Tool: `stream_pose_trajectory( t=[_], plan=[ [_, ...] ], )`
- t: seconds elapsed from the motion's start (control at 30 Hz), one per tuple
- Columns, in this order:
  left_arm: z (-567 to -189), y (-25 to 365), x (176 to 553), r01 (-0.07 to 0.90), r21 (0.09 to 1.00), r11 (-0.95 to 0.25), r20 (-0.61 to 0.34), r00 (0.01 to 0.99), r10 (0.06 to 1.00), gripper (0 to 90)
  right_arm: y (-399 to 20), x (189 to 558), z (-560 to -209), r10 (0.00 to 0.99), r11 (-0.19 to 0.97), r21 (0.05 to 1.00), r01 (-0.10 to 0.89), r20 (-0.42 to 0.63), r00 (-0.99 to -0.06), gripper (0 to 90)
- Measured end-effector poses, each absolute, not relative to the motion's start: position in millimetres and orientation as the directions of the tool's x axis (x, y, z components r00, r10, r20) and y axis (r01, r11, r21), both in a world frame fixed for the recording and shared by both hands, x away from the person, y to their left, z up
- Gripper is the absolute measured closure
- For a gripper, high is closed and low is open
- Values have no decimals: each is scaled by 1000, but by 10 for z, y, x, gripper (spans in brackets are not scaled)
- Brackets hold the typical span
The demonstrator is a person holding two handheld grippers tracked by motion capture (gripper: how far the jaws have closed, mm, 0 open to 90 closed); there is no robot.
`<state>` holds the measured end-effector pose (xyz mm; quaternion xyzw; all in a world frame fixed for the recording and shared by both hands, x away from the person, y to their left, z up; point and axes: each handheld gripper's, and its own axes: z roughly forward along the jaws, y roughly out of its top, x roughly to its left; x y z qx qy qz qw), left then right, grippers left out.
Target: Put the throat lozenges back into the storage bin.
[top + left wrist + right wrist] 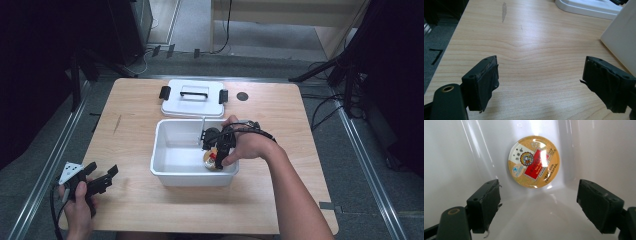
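- Round tin, gold-rimmed with a red, white and gold printed label, lay in the white bin, in the near right corner, seen in the high view.
- In the right gripper view the tin sat where the bin's floor met its walls, label facing the camera, glare on the top.
- Label text was too small to read.
- Right gripper was down inside the bin, jaws spread wide, nothing between them; the tin lay beyond and between the jaw tips, not touched.
- Right hand held that gripper over the bin's near right part, forearm coming in from the bottom right.
- Bin stood near the table's middle, open-topped, interior glossy white.
- White lid with a black handle and black side clips lay flat on the table just behind the bin, off it.
- Small dark round spot sat on the table right of the lid.
- Left gripper rested low at the table's near left corner, well apart from the bin, jaws wide apart and empty over bare wood.
- Left hand gripped it, grey three-cornered plate on top.
- In the left gripper view the bin's white wall showed at right, the lid's edge at top.
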<state>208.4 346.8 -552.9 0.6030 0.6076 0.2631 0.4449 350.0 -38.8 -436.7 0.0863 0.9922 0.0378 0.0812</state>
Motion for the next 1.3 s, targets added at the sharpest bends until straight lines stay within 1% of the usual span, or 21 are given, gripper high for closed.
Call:
stream_pose_trajectory(
  t=[0.13, 0.3, 0.47, 0.63, 0.83, 0.93, 1.1, 1.3],
  plan=[
    [-5528, 3468, 2084, 499, 856, 133, -222, 124, 967, 140, -418, 3482, -4297, 205, 976, 110, 190, -151, -967, 170],
    [-5528, 3468, 2084, 500, 856, 132, -221, 124, 967, 140, -464, 3463, -4154, 246, 961, 164, 221, -147, -958, 139],
    [-5529, 3468, 2083, 498, 857, 133, -223, 125, 967, 140, -533, 3439, -4003, 289, 942, 218, 256, -136, -947, 134],
    [-5529, 3467, 2086, 498, 857, 134, -223, 123, 967, 140, -661, 3417, -3829, 372, 904, 274, 328, -126, -920, 134],
    [-5529, 3467, 2085, 496, 858, 134, -222, 123, 967, 140, -863, 3389, -3681, 438, 871, 309, 383, -130, -890, 132],
    [-5529, 3467, 2086, 497, 857, 135, -223, 122, 967, 140, -966, 3375, -3641, 461, 858, 320, 401, -139, -876, 130],
    [-5529, 3468, 2087, 498, 857, 135, -223, 122, 967, 140, -1175, 3376, -3605, 529, 820, 336, 463, -137, -837, 130],
    [-5530, 3466, 2084, 496, 858, 137, -226, 123, 966, 140, -1401, 3365, -3682, 595, 776, 346, 528, -124, -794, 129]
  ],
)
